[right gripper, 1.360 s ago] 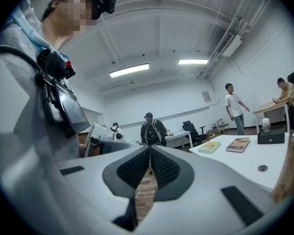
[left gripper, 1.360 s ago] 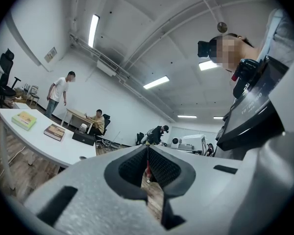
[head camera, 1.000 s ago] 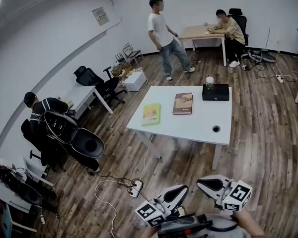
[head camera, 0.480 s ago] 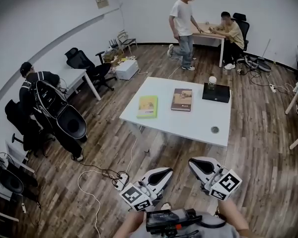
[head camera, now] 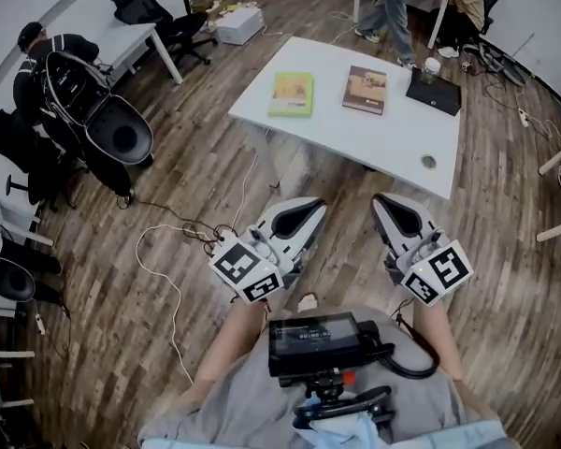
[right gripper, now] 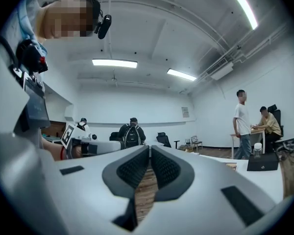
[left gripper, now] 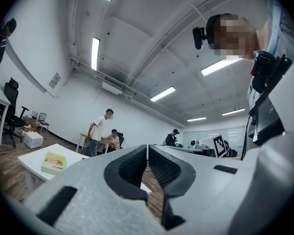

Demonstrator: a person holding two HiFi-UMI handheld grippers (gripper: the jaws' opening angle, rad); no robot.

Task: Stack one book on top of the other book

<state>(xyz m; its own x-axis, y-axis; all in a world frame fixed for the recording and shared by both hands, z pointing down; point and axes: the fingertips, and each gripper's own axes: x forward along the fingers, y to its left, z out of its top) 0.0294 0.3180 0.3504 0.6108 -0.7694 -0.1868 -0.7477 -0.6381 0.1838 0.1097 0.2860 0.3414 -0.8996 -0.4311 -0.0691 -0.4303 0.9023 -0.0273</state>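
Fingers point(left gripper: 130, 169) are pressed together on both the left gripper point(head camera: 304, 215) and the right gripper point(head camera: 393, 211), with nothing between them! Well ahead on the white worktop point(head camera: 355, 143) lie the green book point(head camera: 292, 94), beyond the left fingers, and the brown book point(head camera: 366, 89) beside it, apart and unstacked. Looks like the approach step. Next: close in, open up, take one book by its edge. Cover print is too small to read.
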